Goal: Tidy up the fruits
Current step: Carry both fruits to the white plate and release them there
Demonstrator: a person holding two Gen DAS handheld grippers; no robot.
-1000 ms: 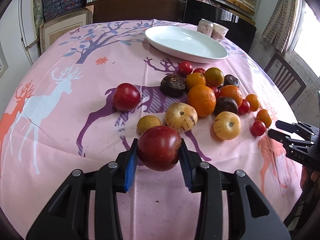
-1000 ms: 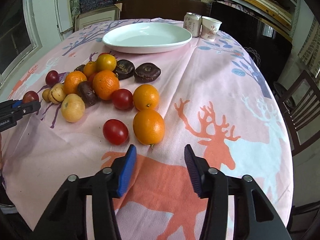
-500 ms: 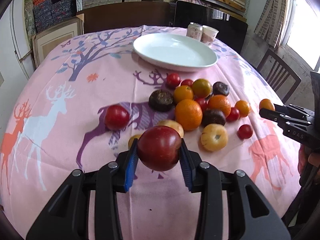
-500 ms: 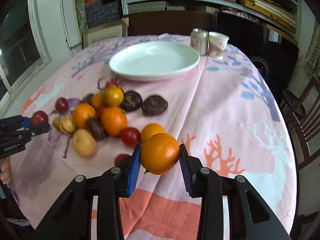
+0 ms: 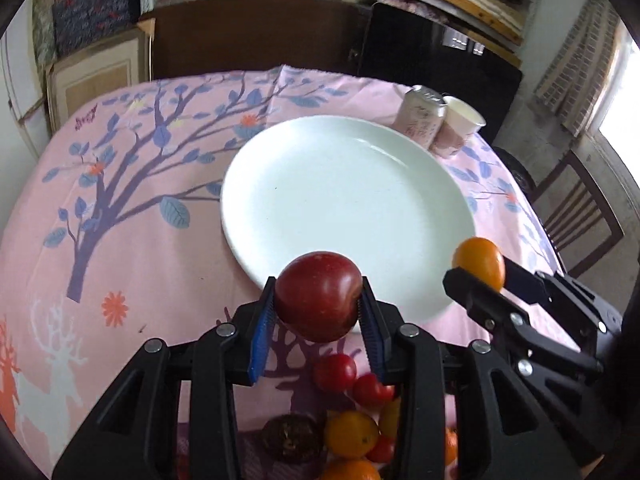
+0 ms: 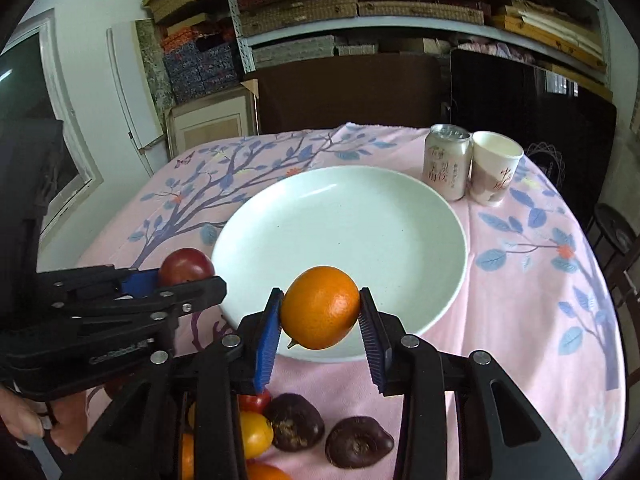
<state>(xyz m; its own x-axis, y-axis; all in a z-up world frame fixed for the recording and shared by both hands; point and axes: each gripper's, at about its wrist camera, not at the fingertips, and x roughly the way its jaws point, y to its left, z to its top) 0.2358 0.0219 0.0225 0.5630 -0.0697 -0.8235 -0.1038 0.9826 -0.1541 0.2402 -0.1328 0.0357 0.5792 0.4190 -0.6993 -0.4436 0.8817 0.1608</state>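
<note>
Shelves stacked with boxes and woven mats fill the background behind a round table (image 5: 132,240) under a pink cloth printed with trees and deer.

Left wrist view: the left hand-held gripper (image 5: 318,316) sits at lower centre, its blue pads pressed on either side of a dark red apple (image 5: 318,296), so it is closed on that fruit. The white plate (image 5: 280,208) lies directly ahead and above in the frame, its near rim just behind the apple; it is round, with no long axis to line up with. At right, the right hand-held gripper (image 5: 478,276) reaches in from the lower right, carrying an orange (image 5: 479,262) at the plate's right rim. Loose fruits (image 5: 352,432) lie on the table at the bottom, beneath the fingers.

Right wrist view: the right hand-held gripper clamps the orange at lower centre, over the plate's near rim. The left one enters from the left edge with the apple beside the plate's left rim. A can (image 6: 446,162) and a paper cup (image 6: 496,168) stand beyond the plate, upper right.

Both tools tilt downward and look about equally near the plate; I judge a short push forward, then a release, remains.
</note>
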